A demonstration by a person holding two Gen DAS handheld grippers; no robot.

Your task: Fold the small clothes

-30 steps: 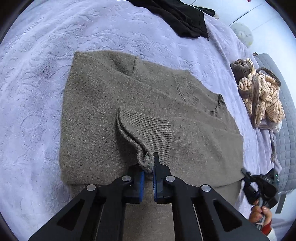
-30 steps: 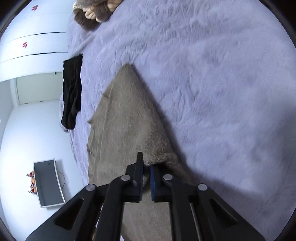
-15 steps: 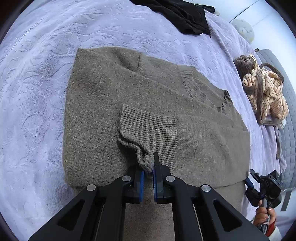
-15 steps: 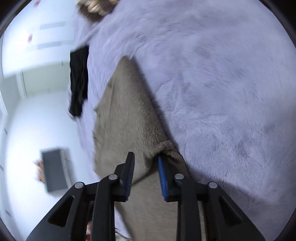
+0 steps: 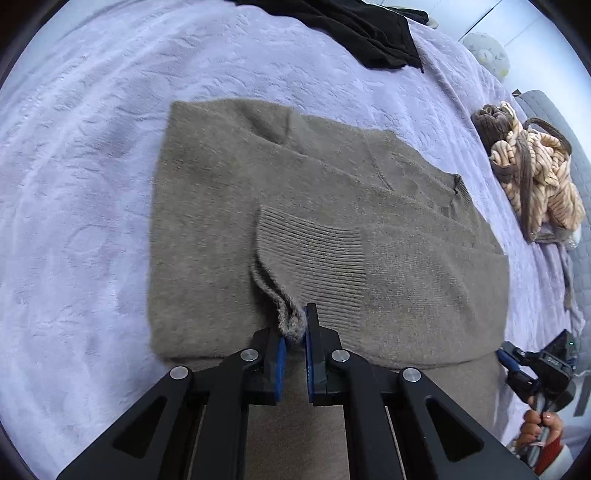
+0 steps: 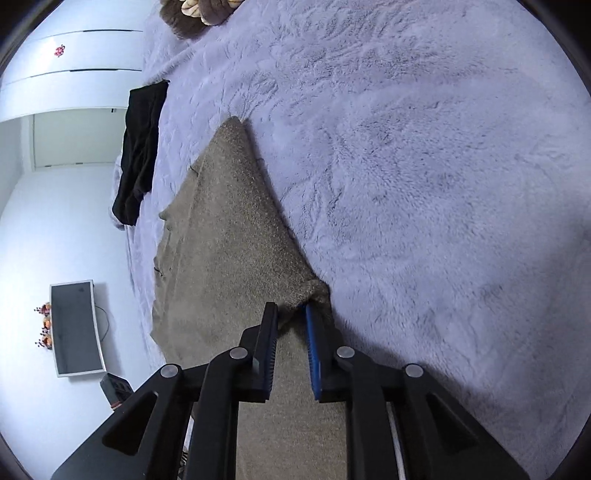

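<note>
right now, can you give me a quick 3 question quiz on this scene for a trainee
1. True or false: the left gripper pinches the ribbed cuff of the grey-brown knit sweater.
2. Multiple choice: in the left wrist view, the black garment lies (a) on the sweater, (b) on the lilac plush blanket beyond the sweater, apart from it, (c) in the right gripper.
3. Fill in: the right gripper's jaws stand ____ around the sweater's edge.

Key: 1 true; 2 b; 3 open (parted, with the fabric edge between them, not clamped).
</note>
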